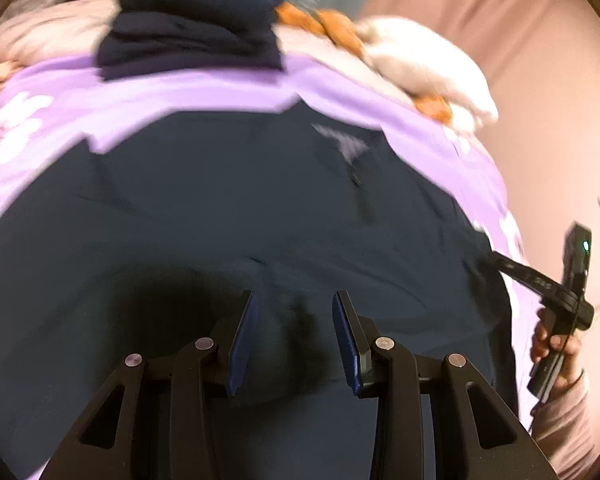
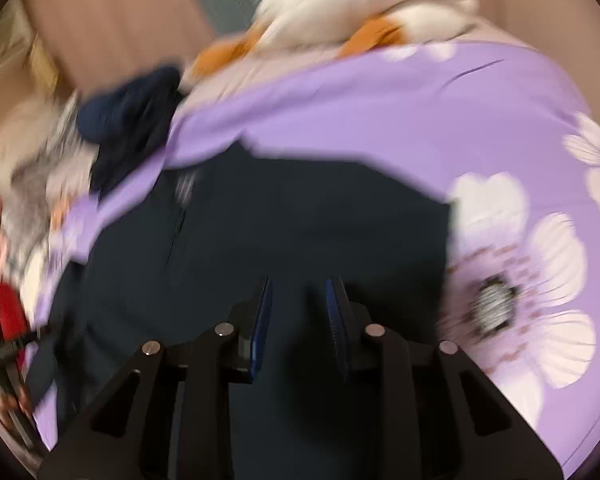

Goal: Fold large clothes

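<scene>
A large dark navy garment lies spread flat on a purple flowered bed sheet; it also fills the middle of the right wrist view. My left gripper is open and empty, its blue pads just above the near part of the garment. My right gripper is open and empty over the same garment; it also shows at the right edge of the left wrist view, held in a hand. Both views are blurred.
A stack of folded dark navy clothes sits at the far edge of the sheet, also in the right wrist view. A white and orange bundle lies at the back right. Pink wall beyond the bed.
</scene>
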The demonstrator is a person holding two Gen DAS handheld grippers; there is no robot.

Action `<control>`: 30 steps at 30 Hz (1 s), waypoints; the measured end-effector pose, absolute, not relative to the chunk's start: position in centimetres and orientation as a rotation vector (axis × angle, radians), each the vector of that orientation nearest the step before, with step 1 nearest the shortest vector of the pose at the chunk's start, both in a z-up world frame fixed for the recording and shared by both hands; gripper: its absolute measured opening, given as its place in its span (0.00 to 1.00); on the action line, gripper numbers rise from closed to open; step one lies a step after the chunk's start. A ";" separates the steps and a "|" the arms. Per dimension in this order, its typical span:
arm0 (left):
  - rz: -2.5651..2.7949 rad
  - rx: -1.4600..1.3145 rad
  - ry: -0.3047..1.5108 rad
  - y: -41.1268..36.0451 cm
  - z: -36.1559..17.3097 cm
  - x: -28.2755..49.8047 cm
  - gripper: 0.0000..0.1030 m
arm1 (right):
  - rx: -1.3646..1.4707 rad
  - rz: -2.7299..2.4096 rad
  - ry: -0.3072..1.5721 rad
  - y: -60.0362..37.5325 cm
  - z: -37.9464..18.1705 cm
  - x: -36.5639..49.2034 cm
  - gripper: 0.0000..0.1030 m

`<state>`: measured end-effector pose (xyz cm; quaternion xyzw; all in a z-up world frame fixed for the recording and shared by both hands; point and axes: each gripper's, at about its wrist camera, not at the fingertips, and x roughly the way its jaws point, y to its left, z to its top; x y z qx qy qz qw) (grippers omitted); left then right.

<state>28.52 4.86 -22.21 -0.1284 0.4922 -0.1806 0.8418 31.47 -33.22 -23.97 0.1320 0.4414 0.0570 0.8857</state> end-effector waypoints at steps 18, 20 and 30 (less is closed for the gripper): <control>-0.277 -0.420 1.028 7.8 -23.1 24.2 0.84 | 0.179 0.132 0.987 -28.2 -26.2 25.3 0.41; -0.272 -0.471 0.989 9.7 -22.0 22.0 0.84 | 0.208 0.155 0.944 -27.7 -24.9 23.9 0.48; 0.031 -0.832 0.807 25.7 -21.8 8.7 0.84 | 0.330 0.267 0.885 -25.0 -22.2 16.1 0.64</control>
